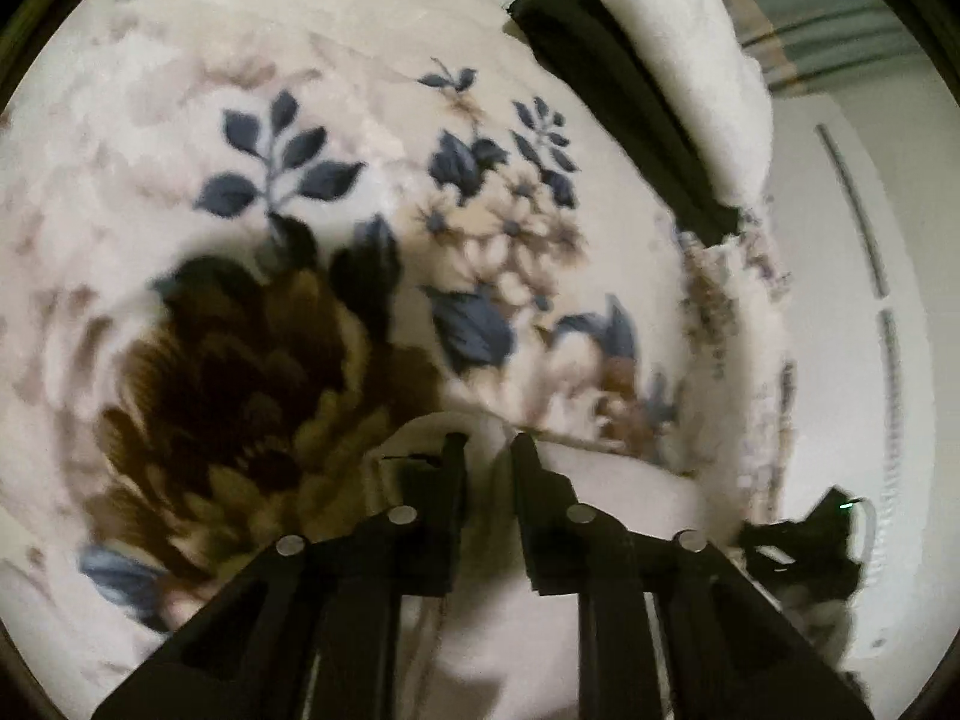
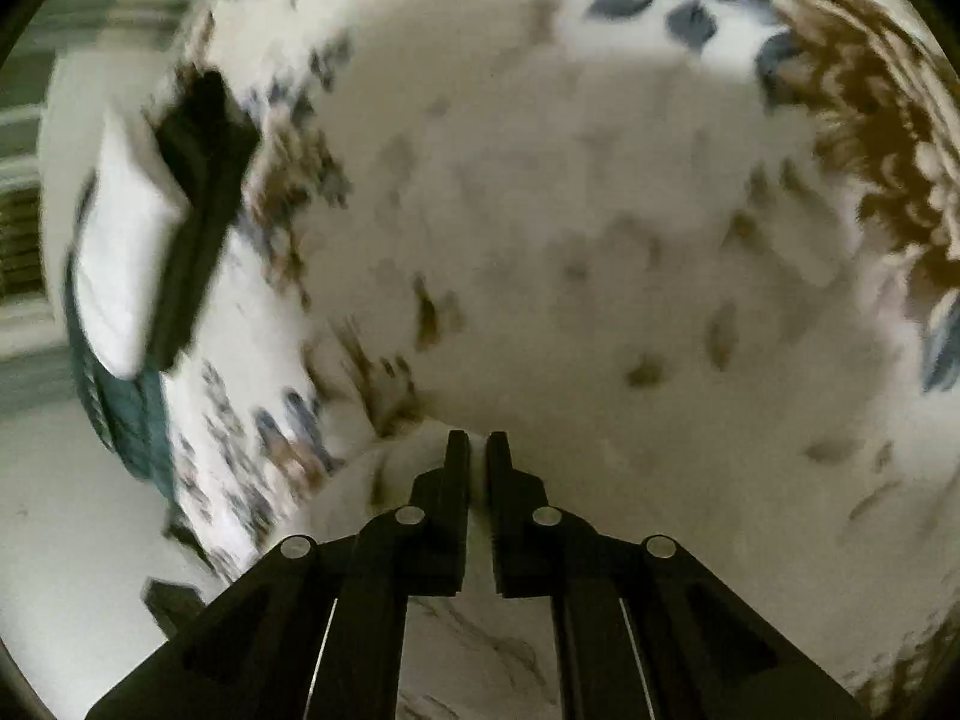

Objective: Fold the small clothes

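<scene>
A white garment (image 1: 606, 480) lies low in the left wrist view on the floral blanket (image 1: 360, 120). My left gripper (image 1: 489, 441) is shut on its edge, with white cloth between the fingertips. In the right wrist view my right gripper (image 2: 477, 438) is shut on a white cloth edge (image 2: 402, 456) of the same kind, over the blanket (image 2: 600, 210). Both views are blurred by motion. A stack of folded clothes, white (image 1: 690, 60) on black (image 1: 606, 90), sits at the blanket's far right edge; it also shows at the left of the right wrist view (image 2: 126, 240).
A teal cloth (image 2: 129, 414) lies under the folded stack. The bed edge drops to a pale floor (image 1: 840, 240) on the right. A dark object (image 1: 804, 552) with a small green light shows low right in the left wrist view.
</scene>
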### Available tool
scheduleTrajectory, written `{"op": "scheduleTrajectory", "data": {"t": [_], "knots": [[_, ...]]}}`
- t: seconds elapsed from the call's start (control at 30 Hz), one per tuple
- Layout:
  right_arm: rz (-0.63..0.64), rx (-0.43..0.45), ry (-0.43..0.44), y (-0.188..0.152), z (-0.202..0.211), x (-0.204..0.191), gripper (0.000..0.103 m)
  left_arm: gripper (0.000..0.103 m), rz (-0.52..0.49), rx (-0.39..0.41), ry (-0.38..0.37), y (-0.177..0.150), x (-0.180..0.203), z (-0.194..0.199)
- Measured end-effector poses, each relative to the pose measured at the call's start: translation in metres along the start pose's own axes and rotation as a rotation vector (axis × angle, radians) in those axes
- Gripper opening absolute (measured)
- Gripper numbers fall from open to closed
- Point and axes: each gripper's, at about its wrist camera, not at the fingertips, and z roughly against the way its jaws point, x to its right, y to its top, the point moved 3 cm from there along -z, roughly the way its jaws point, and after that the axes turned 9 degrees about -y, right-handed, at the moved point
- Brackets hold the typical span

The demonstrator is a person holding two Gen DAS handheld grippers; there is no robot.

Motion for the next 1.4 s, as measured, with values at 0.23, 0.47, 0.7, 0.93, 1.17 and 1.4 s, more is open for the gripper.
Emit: {"op": "scheduleTrajectory", "data": {"t": [0.23,0.47,0.7,0.93,1.17,1.4], "knots": [[0.126,0.119,-0.023,-0.008,0.044,-0.027,0.054,0.057,0.029,0.009,-0.007,-0.006,0.000,0.012],[0.155,-0.046,0.033,-0.003,-0.014,-0.039,0.031,0.009,-0.012,0.049,-0.003,-0.003,0.006,-0.003],[0.018,0.014,0.090,0.002,-0.020,-0.017,0.017,0.010,0.028,0.040,-0.012,0.005,-0.013,-0.010],[0.030,-0.063,0.188,0.009,-0.015,-0.017,0.067,0.066,0.038,0.033,-0.118,-0.002,-0.007,0.021],[0.125,-0.243,0.271,-0.013,-0.044,0.005,0.071,0.071,0.102,-0.071,-0.155,-0.029,-0.027,-0.012],[0.230,-0.270,0.314,-0.040,-0.072,-0.026,0.050,0.021,0.005,-0.012,-0.108,-0.027,-0.002,-0.016]]}}
